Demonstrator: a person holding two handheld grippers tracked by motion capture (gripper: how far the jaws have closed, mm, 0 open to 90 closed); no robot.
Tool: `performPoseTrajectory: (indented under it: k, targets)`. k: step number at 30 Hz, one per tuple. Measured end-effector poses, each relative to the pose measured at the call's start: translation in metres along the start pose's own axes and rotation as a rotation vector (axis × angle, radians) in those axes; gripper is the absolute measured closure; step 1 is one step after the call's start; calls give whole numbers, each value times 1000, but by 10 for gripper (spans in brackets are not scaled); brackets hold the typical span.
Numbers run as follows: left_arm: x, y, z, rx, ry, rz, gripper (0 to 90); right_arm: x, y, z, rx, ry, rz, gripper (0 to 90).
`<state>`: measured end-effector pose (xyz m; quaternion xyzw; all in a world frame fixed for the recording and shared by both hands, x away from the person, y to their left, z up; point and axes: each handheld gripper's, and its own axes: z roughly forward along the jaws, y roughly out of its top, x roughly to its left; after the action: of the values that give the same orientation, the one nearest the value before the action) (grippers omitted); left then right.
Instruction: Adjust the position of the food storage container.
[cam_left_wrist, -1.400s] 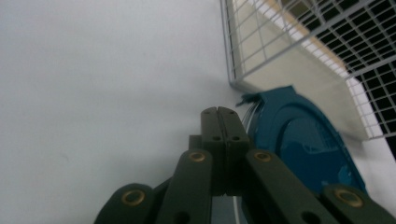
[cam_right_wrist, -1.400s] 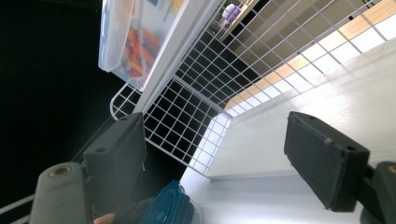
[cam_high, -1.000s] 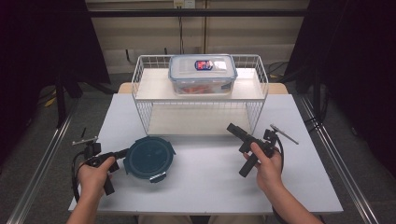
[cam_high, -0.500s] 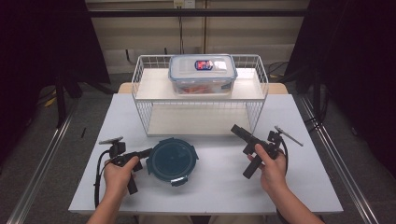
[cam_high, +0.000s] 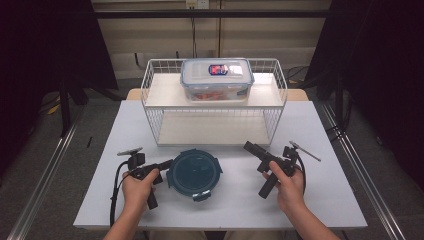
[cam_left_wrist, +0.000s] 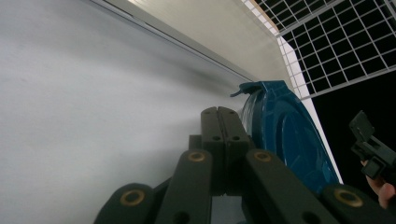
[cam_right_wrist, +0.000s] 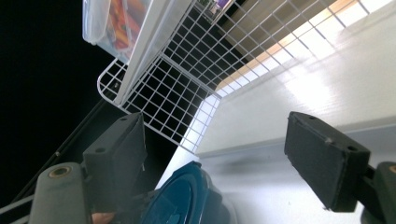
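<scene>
A round dark-blue container (cam_high: 195, 172) with clip tabs lies flat on the white table, front centre. My left gripper (cam_high: 168, 163) is shut, with nothing between its jaws. Its tips rest against the container's left rim. In the left gripper view the closed jaws (cam_left_wrist: 223, 112) lie right beside the blue rim (cam_left_wrist: 289, 140). My right gripper (cam_high: 255, 170) is held open to the right of the container, apart from it and holding nothing. Its two pads (cam_right_wrist: 327, 158) stand wide, and the blue container (cam_right_wrist: 180, 200) lies below and beyond them.
A white wire rack (cam_high: 215, 107) stands at the back of the table (cam_high: 325, 200). On its top shelf sits a clear lidded box (cam_high: 216, 80) with red and orange contents. The lower shelf is bare. Dark floor surrounds the table on all sides.
My left gripper has slid to the right across the table, and the blue container has moved right with it toward the centre. The right gripper has stayed where it was.
</scene>
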<state>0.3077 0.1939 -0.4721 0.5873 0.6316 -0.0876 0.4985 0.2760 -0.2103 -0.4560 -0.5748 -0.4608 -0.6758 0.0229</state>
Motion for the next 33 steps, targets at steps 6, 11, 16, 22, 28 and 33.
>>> performPoseTrajectory:
  k: [6,11,16,22,28,33]
  targets:
    - [-6,-4,6,8,-13,19,900,0,-7,0,16,-8,-5,201]
    - [-5,-3,6,32,-35,29,900,0,-14,2,40,-11,-11,201]
    - [-1,1,-4,-41,-14,21,745,-1,-20,3,74,-16,-8,200]
    - [3,2,-20,-61,-77,10,614,-2,-25,7,102,-13,5,201]
    - [1,-5,-21,-28,-111,13,484,-1,-30,13,128,-1,7,205]
    - [3,-10,-22,-12,-127,0,442,-2,-36,17,159,0,22,206]
